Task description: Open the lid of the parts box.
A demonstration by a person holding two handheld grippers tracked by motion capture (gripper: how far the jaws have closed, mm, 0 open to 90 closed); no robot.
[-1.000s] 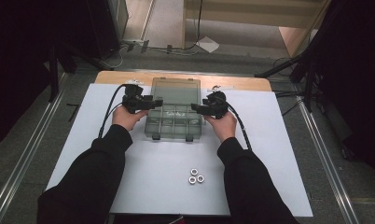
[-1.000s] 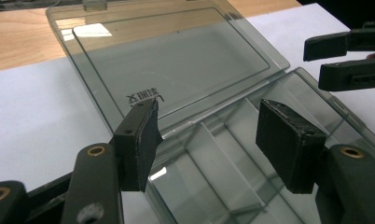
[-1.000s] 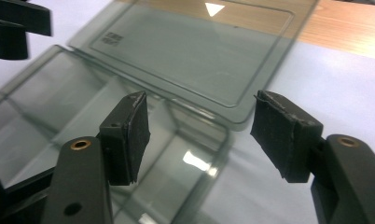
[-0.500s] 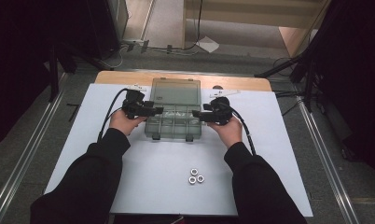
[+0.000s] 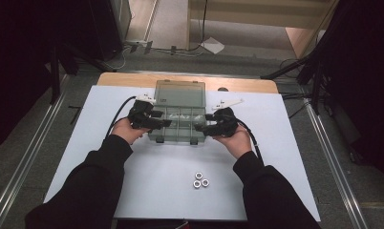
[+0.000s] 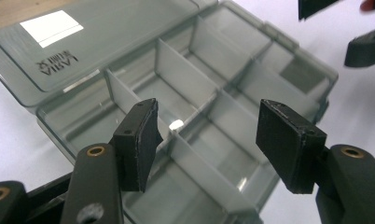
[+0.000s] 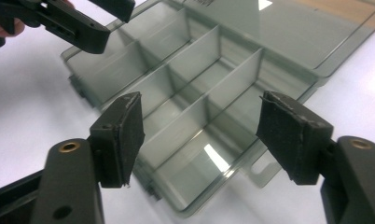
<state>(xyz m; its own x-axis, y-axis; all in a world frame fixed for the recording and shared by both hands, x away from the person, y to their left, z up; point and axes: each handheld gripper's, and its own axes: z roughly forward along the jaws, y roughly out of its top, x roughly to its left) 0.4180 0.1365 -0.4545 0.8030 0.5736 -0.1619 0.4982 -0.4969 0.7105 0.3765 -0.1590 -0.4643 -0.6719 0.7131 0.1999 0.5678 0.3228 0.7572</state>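
Fingers: both wide, empty | organizer box [image 6: 209, 93]: small white bit inside | high view: nuts [image 5: 200, 180]

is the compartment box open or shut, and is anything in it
Open: the compartment box has its lid folded flat back on the table. The compartments in view look empty; three nuts lie outside it.

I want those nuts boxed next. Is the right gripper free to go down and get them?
Probably yes. The right gripper is open with nothing between its pads, and the three nuts lie on bare table nearer the person, nothing over them.
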